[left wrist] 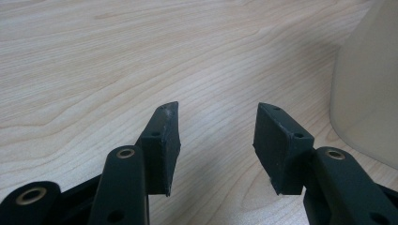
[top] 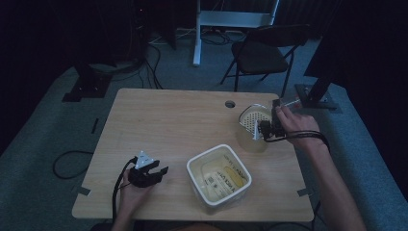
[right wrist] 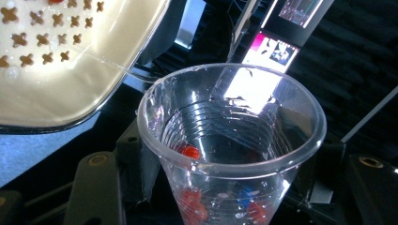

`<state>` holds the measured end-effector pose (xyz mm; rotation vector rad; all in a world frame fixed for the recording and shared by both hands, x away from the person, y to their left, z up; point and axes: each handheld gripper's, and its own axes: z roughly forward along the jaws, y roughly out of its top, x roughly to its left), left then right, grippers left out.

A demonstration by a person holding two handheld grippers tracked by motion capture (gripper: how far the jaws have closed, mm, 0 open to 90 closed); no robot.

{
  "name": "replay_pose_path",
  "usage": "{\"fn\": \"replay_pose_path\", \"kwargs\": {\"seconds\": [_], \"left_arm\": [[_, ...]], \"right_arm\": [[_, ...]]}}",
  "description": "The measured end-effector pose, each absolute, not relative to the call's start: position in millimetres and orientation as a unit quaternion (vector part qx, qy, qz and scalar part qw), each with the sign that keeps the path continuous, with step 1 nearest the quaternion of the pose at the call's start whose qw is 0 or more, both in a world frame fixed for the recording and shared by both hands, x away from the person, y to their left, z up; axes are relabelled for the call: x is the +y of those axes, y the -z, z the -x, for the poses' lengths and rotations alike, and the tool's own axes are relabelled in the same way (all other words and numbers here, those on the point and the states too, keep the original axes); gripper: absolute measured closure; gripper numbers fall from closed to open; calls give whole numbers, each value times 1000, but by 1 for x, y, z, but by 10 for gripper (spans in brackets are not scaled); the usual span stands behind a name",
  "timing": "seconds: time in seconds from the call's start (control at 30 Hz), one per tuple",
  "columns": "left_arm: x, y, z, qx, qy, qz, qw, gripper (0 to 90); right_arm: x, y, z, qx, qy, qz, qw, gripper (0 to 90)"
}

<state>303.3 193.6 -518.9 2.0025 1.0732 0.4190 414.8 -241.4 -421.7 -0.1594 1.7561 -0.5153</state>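
My right gripper (right wrist: 231, 161) is shut on a clear plastic cup (right wrist: 234, 117), a black jaw pressing on each side of it. Red and blue beads lie in water at the cup's bottom. Just up and left of the cup's rim is a cream strainer (right wrist: 70, 61) with cross-shaped holes. From above, the right gripper (top: 266, 128) is at the near edge of the strainer (top: 251, 117), which rests on a pale tub (top: 253, 143). At the table's near left my left gripper (top: 160, 172) lies low, and its jaws (left wrist: 218, 112) stand open over bare wood.
A white square container (top: 219, 177) with something yellow inside stands at the table's near middle; its wall (left wrist: 366, 93) is right of the left jaws. The wooden table (top: 168, 120) has a cable hole (top: 230, 104) at the back. A folding chair (top: 262, 53) stands beyond.
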Motion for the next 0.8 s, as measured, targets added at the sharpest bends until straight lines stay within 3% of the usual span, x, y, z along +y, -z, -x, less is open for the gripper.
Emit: {"fn": "replay_pose_path", "kwargs": {"seconds": [0.8], "left_arm": [[194, 519, -303, 425, -166, -793, 403, 517]], "right_arm": [[-235, 421, -410, 759, 207, 75, 613, 354]]}}
